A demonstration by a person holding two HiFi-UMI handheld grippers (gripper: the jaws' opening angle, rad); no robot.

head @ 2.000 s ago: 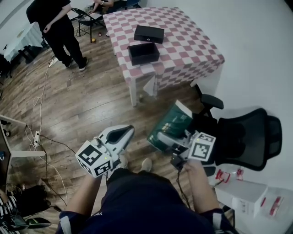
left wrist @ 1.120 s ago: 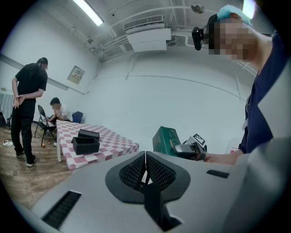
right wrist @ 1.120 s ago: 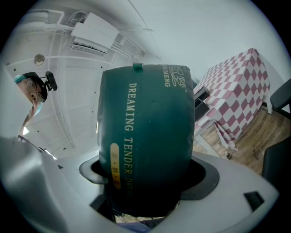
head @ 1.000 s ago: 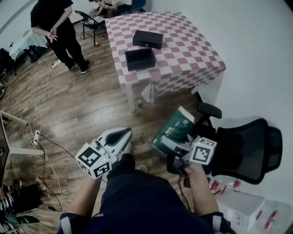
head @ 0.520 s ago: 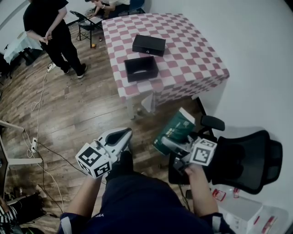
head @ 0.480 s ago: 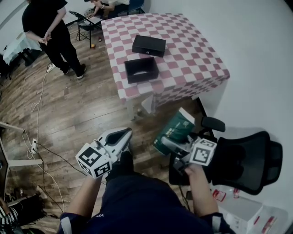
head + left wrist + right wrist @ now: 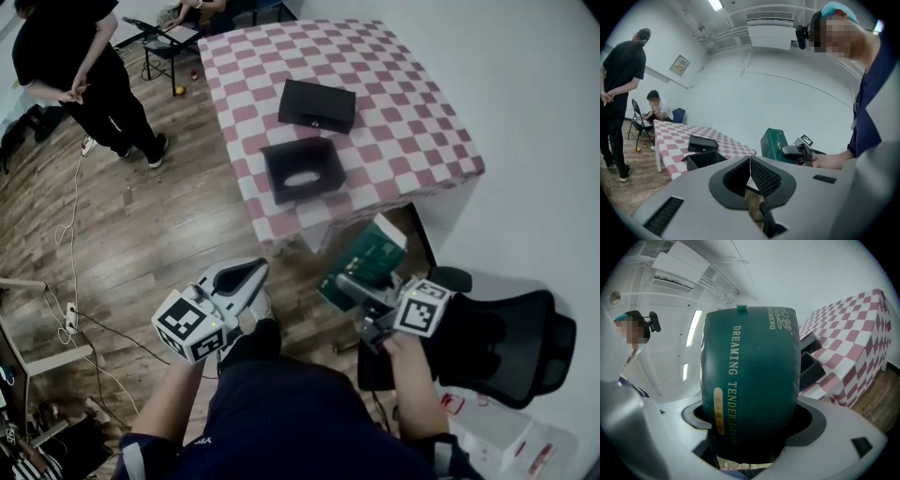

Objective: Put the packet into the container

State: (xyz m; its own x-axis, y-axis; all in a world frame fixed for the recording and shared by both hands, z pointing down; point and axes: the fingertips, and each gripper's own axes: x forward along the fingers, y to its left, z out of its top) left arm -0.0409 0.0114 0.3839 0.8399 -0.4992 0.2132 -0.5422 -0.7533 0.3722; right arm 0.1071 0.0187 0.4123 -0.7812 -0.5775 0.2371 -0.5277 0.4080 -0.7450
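The checked table (image 7: 412, 112) fills the upper middle of the head view. A black chair (image 7: 511, 323) stands at the lower right, and a person (image 7: 70, 75) stands at the upper left, well clear of the work. Near the table's lower edge sits the open black container (image 7: 274, 178), mouth up so that something can be dropped in from above. A closed black box (image 7: 317, 105) lies just beyond it, perhaps its lid set aside. The green packet (image 7: 367, 255) is at centre right, in the air below the table's edge and not yet over the container. The right gripper (image 7: 361, 286) pinches its near end, jaws clamped on both sides. The packet thus juts out free end foremost, which should suit lowering it in. The left gripper (image 7: 255, 270), lower left of centre, has its jaws pressed together on nothing and seems idle, kept out of the way.
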